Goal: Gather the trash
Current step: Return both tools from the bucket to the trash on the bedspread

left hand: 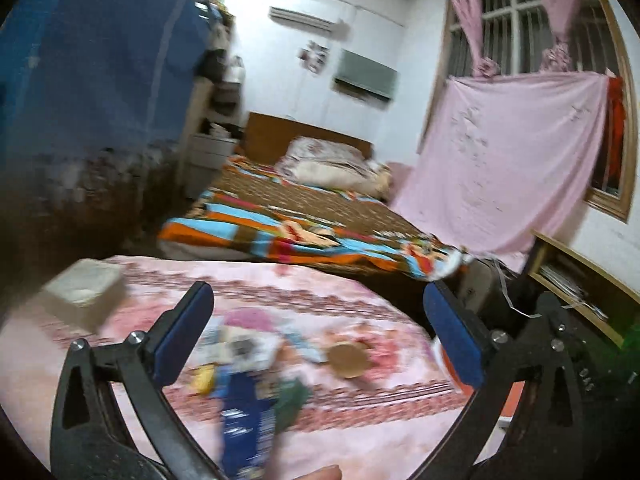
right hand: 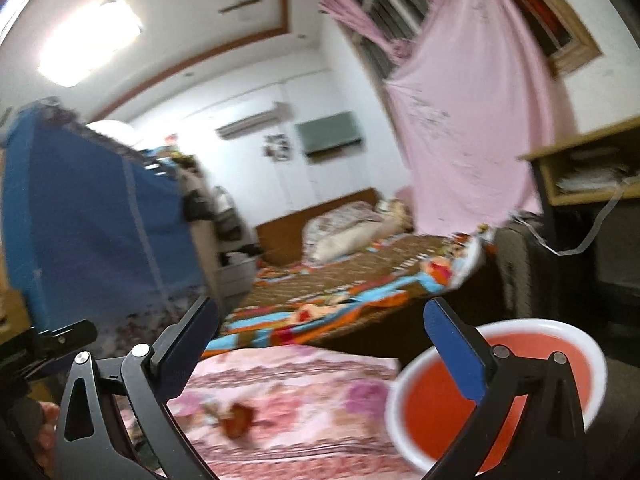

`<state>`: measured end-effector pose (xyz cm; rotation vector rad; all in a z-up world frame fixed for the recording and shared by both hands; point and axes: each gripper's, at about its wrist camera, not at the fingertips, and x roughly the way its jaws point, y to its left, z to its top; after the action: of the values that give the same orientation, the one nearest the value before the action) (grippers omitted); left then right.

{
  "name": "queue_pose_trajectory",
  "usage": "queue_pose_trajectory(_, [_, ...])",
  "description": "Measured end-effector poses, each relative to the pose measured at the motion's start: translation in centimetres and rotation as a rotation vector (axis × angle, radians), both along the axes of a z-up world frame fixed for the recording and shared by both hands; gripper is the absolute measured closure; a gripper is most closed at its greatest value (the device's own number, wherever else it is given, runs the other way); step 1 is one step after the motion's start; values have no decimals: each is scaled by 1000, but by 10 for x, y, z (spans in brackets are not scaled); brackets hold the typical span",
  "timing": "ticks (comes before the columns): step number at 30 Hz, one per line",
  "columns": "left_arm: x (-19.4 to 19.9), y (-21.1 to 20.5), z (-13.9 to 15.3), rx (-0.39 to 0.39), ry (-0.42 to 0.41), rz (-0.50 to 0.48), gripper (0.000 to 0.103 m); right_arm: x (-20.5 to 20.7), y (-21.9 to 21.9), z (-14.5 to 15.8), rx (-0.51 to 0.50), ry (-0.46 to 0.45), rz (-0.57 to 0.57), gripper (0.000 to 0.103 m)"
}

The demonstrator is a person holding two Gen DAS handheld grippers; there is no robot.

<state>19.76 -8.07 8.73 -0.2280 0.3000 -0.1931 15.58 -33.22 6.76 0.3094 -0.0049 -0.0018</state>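
Observation:
My left gripper [left hand: 318, 312] is open and empty above a table with a pink floral cloth [left hand: 360, 420]. Blurred trash lies below it: a blue wrapper [left hand: 246, 420], a white and pink packet [left hand: 244, 340], a yellow scrap [left hand: 202, 378], a green wrapper [left hand: 294, 398] and a brown round lid [left hand: 349, 360]. My right gripper [right hand: 320, 328] is open and empty over the same cloth [right hand: 320, 432]. A red-brown scrap [right hand: 238, 420] lies below it. A red bin with a white rim [right hand: 440, 408] stands at the table's right; its edge shows in the left wrist view [left hand: 452, 376].
A grey-white box [left hand: 86, 286] sits on the table's far left. Beyond the table is a bed with a colourful blanket [left hand: 304, 216], a blue fabric wardrobe [left hand: 100, 60] on the left, a pink sheet [left hand: 508, 152] over the window, and a wooden shelf [left hand: 580, 280] on the right.

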Motion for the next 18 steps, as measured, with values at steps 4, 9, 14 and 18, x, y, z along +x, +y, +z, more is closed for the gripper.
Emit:
queue_pose_trajectory(4, [-22, 27, -7, 29, -27, 79, 12, -3, 39, 5, -117, -19, 100, 0])
queue_pose_trajectory(9, [-39, 38, -21, 88, -31, 112, 12, -3, 75, 1, -245, -11, 203, 0])
queue_pose_trajectory(14, [-46, 41, -44, 104, 18, 94, 12, 14, 106, -18, -369, 113, 272, 0])
queue_pose_trajectory(18, [-43, 41, -55, 99, 69, 67, 12, 27, 114, -31, -397, 204, 293, 0])
